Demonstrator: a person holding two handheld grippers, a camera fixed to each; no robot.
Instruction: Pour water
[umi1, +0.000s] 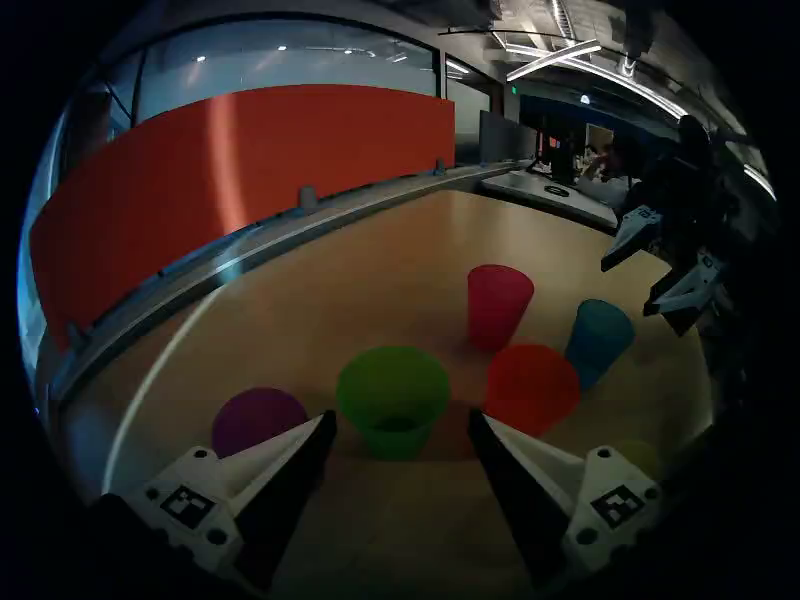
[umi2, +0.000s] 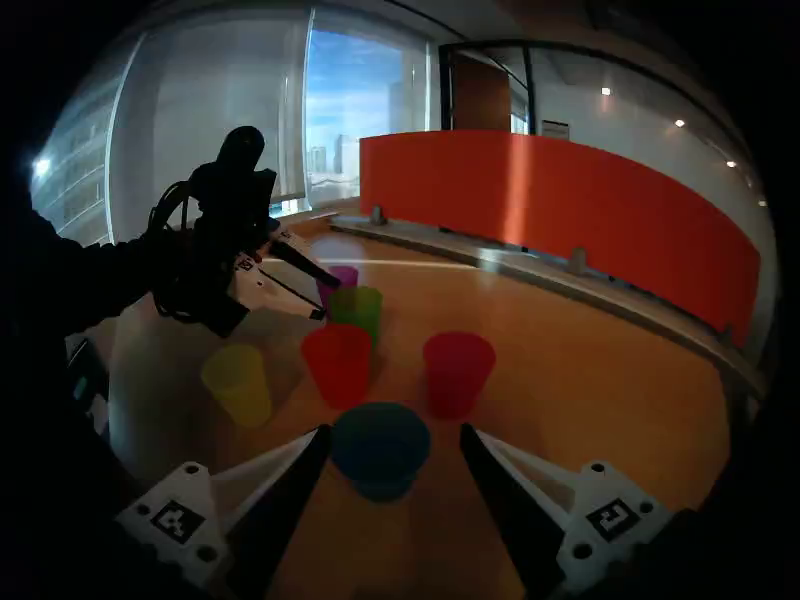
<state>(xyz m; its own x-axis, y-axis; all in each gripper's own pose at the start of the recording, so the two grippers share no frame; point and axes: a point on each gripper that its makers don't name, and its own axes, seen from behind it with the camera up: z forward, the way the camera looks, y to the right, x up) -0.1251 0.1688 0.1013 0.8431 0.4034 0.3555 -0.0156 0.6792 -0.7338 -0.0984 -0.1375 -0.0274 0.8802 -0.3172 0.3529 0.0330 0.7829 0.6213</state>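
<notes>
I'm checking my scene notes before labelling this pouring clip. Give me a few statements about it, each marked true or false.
1. The left gripper is open, facing the green cup. True.
2. The right gripper is shut on the blue cup. False: it is open, and the cup stands free at its fingertips.
3. Three cups stand on the table. False: six; the others are purple, red, pink and yellow.
4. An orange panel runs along the table's far side. True.
5. The pink cup stands upright. True.
</notes>
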